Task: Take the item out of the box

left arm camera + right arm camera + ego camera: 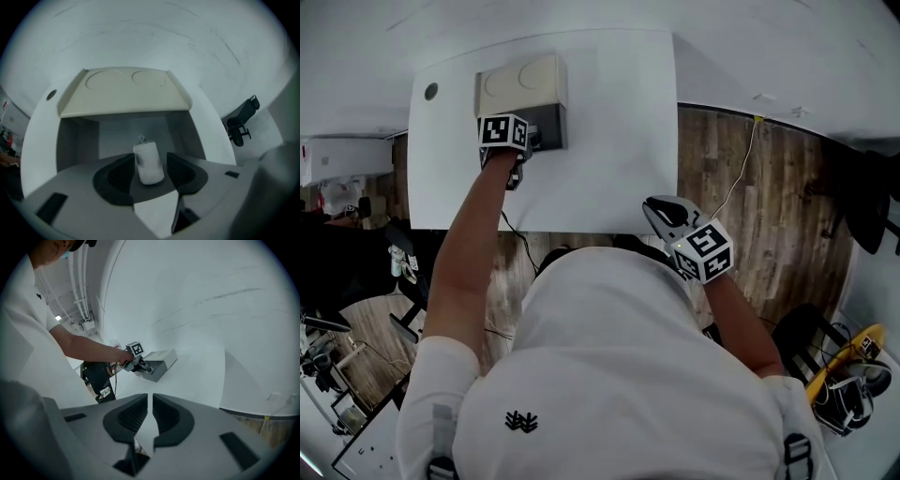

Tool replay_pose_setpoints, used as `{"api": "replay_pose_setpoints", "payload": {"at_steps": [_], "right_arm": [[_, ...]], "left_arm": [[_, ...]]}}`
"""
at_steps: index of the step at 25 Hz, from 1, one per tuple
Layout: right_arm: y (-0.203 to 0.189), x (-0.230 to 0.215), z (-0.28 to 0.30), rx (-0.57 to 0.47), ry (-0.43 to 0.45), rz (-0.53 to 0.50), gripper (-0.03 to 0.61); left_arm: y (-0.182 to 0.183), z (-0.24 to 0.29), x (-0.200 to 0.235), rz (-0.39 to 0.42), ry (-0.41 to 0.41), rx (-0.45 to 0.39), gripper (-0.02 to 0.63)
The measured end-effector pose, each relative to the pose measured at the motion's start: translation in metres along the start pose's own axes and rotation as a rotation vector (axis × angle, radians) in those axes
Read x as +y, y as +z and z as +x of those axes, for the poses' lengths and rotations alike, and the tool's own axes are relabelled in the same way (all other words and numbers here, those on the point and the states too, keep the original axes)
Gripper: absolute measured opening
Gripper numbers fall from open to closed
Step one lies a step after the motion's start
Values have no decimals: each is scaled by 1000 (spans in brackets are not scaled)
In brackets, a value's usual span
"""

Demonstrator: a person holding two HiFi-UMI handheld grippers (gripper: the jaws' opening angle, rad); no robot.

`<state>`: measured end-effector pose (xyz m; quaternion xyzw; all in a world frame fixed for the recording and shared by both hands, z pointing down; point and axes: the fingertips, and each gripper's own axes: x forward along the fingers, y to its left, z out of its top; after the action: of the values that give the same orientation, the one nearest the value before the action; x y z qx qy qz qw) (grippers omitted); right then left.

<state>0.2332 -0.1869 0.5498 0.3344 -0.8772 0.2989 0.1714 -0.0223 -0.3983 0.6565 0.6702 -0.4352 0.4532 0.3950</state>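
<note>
A small box (546, 127) with its beige lid (522, 82) raised stands at the back left of the white table (609, 141). In the left gripper view the lid (126, 91) is tipped back over a grey interior. Inside, a small white pouch-like item (149, 161) stands upright on the box floor. My left gripper (151, 174) points down into the box, open, with the item between its pads and a gap showing on the right side. My right gripper (658, 210) hovers at the table's front right edge, jaws (151, 416) shut, holding nothing. From there the box (160, 363) is far off.
A round hole (430, 91) sits in the table's back left corner. Wooden floor (741, 187) with a thin cable (739, 178) lies to the right of the table. A black chair (241, 123) stands beyond the table's right side. Clutter lines the room's left side.
</note>
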Motion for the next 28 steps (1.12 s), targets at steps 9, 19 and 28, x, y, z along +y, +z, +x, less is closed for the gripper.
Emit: {"api": "replay_pose_setpoints", "payload": {"at_steps": [9,19,28], "right_arm": [[-5,-15,-7,5,-14,26,34],[2,-14,2,3,1,-6,34],[13,3,21,15,24,-55,34]], "left_arm": [[-6,14,4,49,70,101,182],[7,-1,-2,99,50,25,170],[14,-39,-27,127,-91,-118,169]]}}
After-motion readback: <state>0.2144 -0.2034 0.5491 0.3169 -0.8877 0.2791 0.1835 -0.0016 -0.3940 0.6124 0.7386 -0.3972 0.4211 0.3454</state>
